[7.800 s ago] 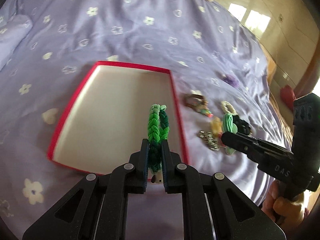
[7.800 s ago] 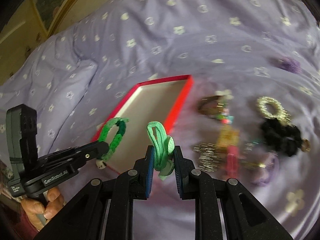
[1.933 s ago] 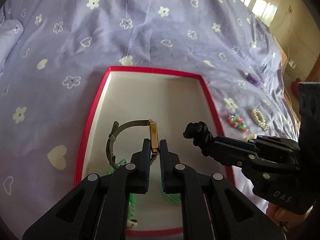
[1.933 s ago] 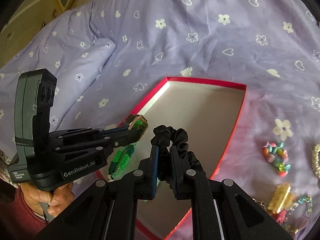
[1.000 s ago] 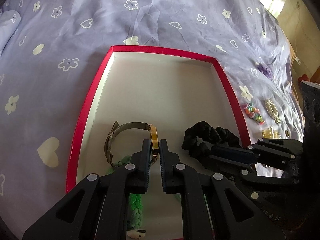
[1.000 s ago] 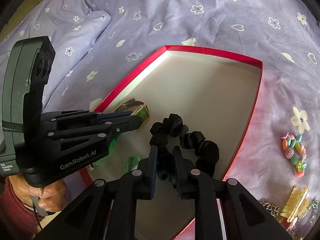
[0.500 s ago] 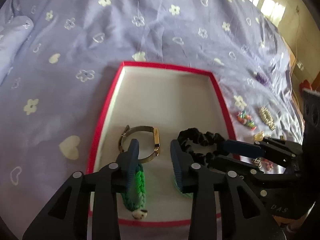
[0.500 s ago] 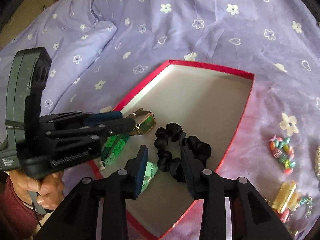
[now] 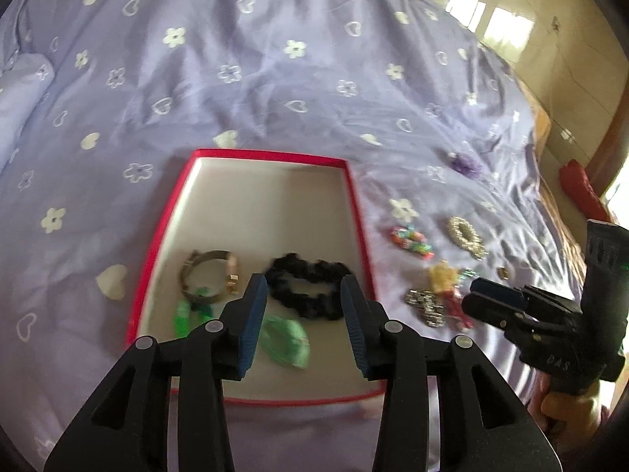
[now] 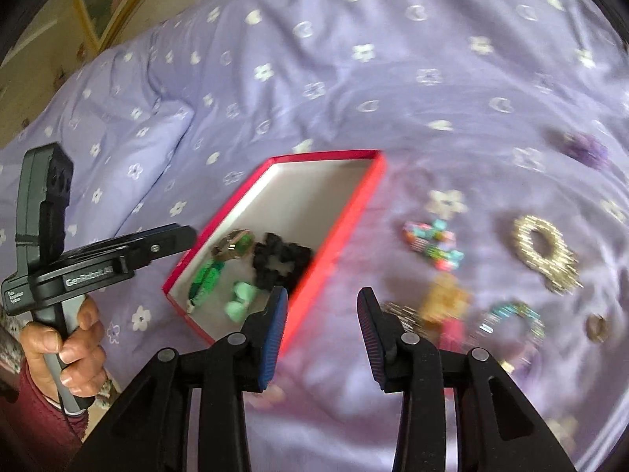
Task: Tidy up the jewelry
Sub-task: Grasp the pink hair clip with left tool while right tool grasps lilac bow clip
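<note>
A: Where does the jewelry sit?

B: In the shallow red-rimmed cardboard box with a white floor (image 9: 355, 212), lying on the lilac flower-and-heart bedspread (image 9: 255, 59). At its near end lie a gold-cased wristwatch with a grey band (image 9: 210, 277), a black fabric scrunchie (image 9: 306, 289) at 3 o'clock of the watch, a braided green bracelet (image 9: 182, 314) and a mint-green band (image 9: 285, 340).

A: And outside the box?

B: At 3 o'clock of it, loose on the bedspread: a multicoloured bead bracelet (image 10: 432, 242), a gold sparkly ring-shaped hair tie (image 10: 544, 249) and a purple scrunchie (image 10: 585, 147).

A: The grippers?

B: The left gripper (image 9: 302, 322) hangs over the box's near end, jaws spread wide and empty. The right gripper (image 10: 324, 332) hangs just past the box's right rim, jaws equally wide, gripping nothing.
</note>
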